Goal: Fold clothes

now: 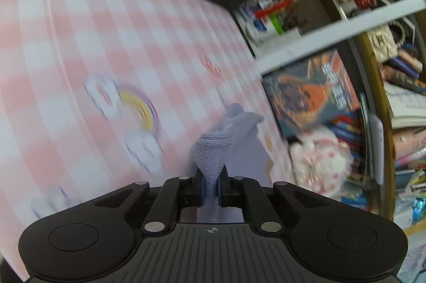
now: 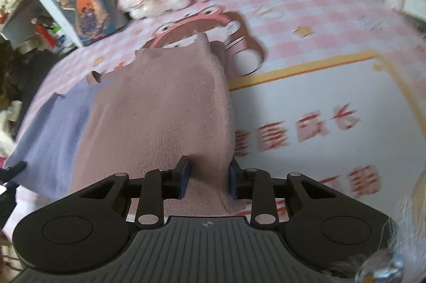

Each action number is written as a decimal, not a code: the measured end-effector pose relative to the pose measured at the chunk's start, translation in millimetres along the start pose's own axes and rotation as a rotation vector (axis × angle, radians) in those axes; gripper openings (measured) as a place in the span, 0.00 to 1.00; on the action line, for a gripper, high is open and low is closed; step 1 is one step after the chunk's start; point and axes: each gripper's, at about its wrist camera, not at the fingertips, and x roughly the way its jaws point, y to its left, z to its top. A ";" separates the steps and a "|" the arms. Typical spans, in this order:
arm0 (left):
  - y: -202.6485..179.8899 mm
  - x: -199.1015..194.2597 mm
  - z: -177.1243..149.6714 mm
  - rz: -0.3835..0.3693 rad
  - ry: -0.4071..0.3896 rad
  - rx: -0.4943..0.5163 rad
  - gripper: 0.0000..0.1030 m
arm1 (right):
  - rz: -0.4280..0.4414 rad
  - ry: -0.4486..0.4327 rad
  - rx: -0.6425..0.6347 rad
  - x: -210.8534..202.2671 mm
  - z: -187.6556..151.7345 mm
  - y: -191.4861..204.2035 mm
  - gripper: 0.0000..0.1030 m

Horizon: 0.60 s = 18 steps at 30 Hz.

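Left tongs (image 1: 210,186) clenched on the lavender knit (image 1: 213,150) near the bed's (image 1: 80,43) bookshelf-side edge; right tongs (image 2: 209,176) parted astride the pink garment (image 2: 165,107), which runs lengthwise away from us

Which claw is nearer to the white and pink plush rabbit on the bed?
Cannot tell for sure. The left claw, shut on lavender cloth, sees the plush rabbit ahead to its right; the right claw, around the mauve towel, sees it beyond the towel.
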 end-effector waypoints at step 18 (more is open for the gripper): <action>29.6 28.5 30.8 -0.105 0.063 -0.108 0.56 | 0.071 0.027 0.147 14.6 3.3 20.2 0.22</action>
